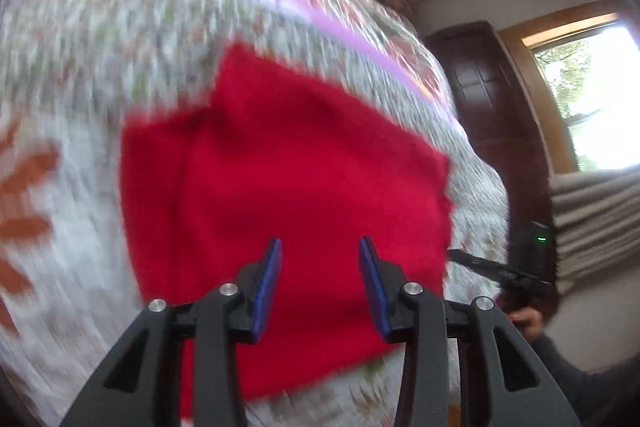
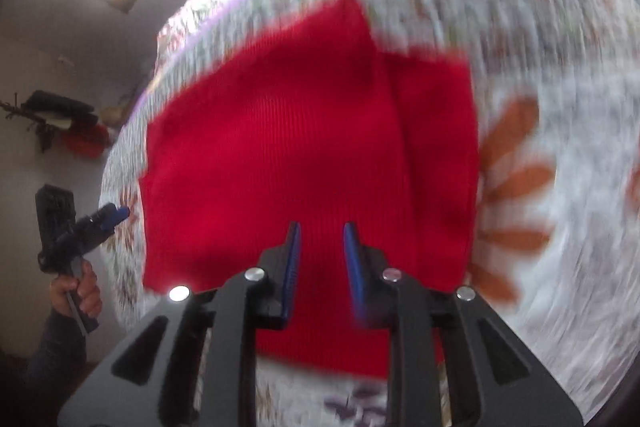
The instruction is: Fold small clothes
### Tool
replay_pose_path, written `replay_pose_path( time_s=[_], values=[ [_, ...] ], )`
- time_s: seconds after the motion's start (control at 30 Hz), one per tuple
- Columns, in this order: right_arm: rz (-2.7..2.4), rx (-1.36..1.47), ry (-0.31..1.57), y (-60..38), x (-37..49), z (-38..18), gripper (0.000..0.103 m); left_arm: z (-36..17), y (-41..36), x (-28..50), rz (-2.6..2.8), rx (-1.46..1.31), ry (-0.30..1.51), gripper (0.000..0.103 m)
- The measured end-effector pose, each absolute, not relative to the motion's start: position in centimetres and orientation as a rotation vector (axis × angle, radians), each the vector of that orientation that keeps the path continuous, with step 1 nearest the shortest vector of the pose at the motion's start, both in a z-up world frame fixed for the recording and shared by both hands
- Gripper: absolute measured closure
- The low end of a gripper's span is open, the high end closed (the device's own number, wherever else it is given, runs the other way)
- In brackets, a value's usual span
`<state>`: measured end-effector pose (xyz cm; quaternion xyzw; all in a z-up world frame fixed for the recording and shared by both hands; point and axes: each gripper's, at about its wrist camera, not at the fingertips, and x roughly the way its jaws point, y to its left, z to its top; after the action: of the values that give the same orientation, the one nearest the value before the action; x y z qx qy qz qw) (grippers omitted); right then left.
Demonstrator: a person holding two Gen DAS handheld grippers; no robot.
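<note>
- Left wrist view: the left gripper hangs over a red cloth, its blue-padded fingers spread apart with nothing between them.
- The cloth lies flat on a floral bedspread, folded into a rough rectangle with one extra flap jutting out at its far left.
- From this view the cloth fills the gap between the fingers and runs ahead of both tips; whether the tips touch it cannot be told through the blur.
- At the right edge of this view the right gripper shows as a dark shape, held by a hand, off the cloth's right edge.
- Right wrist view: the right gripper also points at the cloth, fingers parted and empty, the gap narrower than the left one's.
- Here the cloth sits straight ahead of the tips and under them, a fold line running down its right part.
- The left gripper appears at the left, just beside the cloth's left edge, over the bedspread, held by a hand in a dark sleeve.
- Both views are smeared by motion.
</note>
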<state>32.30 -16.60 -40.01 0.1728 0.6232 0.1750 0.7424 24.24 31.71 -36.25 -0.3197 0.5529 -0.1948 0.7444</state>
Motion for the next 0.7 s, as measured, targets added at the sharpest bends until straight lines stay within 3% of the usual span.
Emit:
replay_pose_path(
  time_s=[0.07,0.17,0.23,0.3,0.47,0.6,0.63,0.7],
  values=[
    [0.373,0.376,1.422,-16.8,30.1,-42.4,0.080,-38.4,31.2,22.6,-0.417,-0.679,1.286,0.065],
    [0.329,0.330,1.438,-17.7,29.3,-44.8,0.103,-42.1,31.4,21.4,-0.356,-0.647,1.376,0.068],
    [0.319,0.392,1.440,-18.7,29.8,-44.8,0.103,-42.9,32.0,20.8,-0.332,-0.674,1.379,0.077],
    [0.301,0.390,1.414,-18.9,29.3,-43.6,0.093,-42.1,32.6,20.4,-0.325,-0.687,1.355,0.077],
    [0.435,0.395,1.378,-14.5,26.3,-40.9,0.089,-38.5,29.1,16.8,-0.454,-0.720,1.278,0.064],
    [0.505,0.340,1.401,-9.5,25.4,-43.1,0.089,-40.5,25.0,16.7,-0.461,-0.668,1.300,0.063],
    [0.495,0.347,1.419,-9.1,25.4,-44.2,0.089,-41.0,24.6,16.6,-0.455,-0.656,1.309,0.063],
    [0.473,0.348,1.435,-9.1,25.3,-45.8,0.103,-42.0,23.5,16.6,-0.437,-0.606,1.323,0.063]
  ],
)
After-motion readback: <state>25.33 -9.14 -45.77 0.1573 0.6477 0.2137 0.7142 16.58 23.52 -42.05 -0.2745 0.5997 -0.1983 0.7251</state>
